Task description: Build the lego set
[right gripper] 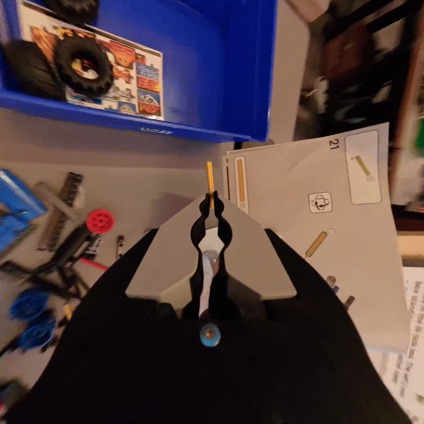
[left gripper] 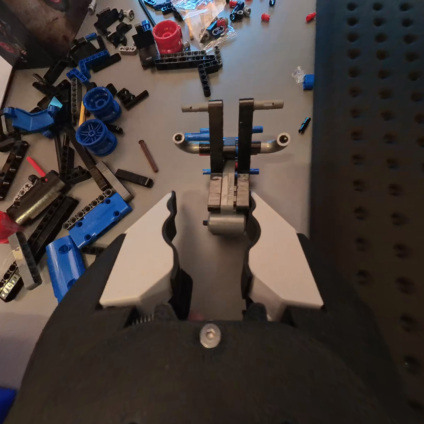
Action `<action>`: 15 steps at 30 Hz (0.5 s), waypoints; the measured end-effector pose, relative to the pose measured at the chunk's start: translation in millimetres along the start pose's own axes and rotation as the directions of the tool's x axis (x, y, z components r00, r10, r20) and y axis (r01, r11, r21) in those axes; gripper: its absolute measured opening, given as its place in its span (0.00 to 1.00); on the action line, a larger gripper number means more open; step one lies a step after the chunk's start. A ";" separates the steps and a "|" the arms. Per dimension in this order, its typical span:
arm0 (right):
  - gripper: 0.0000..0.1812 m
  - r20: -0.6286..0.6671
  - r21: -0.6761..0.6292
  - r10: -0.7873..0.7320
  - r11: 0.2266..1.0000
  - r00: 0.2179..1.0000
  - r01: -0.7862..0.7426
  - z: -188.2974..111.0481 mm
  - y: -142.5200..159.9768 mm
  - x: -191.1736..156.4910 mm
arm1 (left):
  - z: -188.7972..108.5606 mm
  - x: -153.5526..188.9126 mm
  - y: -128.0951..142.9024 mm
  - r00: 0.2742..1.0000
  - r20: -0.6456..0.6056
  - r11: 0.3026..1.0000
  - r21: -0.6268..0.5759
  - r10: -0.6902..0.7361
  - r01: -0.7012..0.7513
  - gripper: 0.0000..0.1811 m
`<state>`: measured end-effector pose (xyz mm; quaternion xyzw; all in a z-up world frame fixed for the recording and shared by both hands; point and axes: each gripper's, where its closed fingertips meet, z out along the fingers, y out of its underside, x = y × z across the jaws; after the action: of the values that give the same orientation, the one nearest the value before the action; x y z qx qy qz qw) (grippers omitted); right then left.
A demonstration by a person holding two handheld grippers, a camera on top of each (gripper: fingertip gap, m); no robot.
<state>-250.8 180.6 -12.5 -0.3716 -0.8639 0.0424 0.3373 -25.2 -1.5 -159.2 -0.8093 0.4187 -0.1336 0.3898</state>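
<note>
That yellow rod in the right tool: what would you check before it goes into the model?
1. Yellow rod pinched at the right tool tips: ok.
2. Rod straight along the tool, most of it sticking out: ok.
3. Model lying on the table: ok.
4. Left tool holding the model: not ok, open, only one finger beside it.
5. Which hole takes the rod: cannot tell.
6. Manual open nearby: ok.

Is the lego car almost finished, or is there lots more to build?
Lots more. Only a small black-and-grey frame is built, lying between the open left tongs. The right tongs pinch a yellow stick beside the instruction page. Blue wheels and many loose pieces wait.
</note>
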 end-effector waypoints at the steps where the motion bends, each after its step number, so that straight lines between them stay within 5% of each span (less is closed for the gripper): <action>1: 0.01 0.045 -0.010 0.030 0.999 0.999 -0.030 -1.8 -1.9 5.3 | -0.3 -0.5 0.3 1.000 0.002 1.000 0.000 0.000 0.000 0.33; 8: 0.01 0.269 -0.106 0.167 0.984 0.949 -0.143 -2.2 -6.8 26.3 | -1.0 -2.1 0.6 1.000 0.011 1.000 0.005 0.000 0.000 0.33; 15: 0.01 0.270 -0.249 0.167 0.963 0.948 -0.098 11.6 5.1 30.9 | -1.2 -1.3 0.8 1.000 0.002 1.000 0.007 0.000 0.000 0.33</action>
<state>-270.1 207.0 -6.1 -0.4559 -0.8756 0.0174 0.1585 -27.1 -1.3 -158.9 -0.8081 0.4177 -0.1344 0.3929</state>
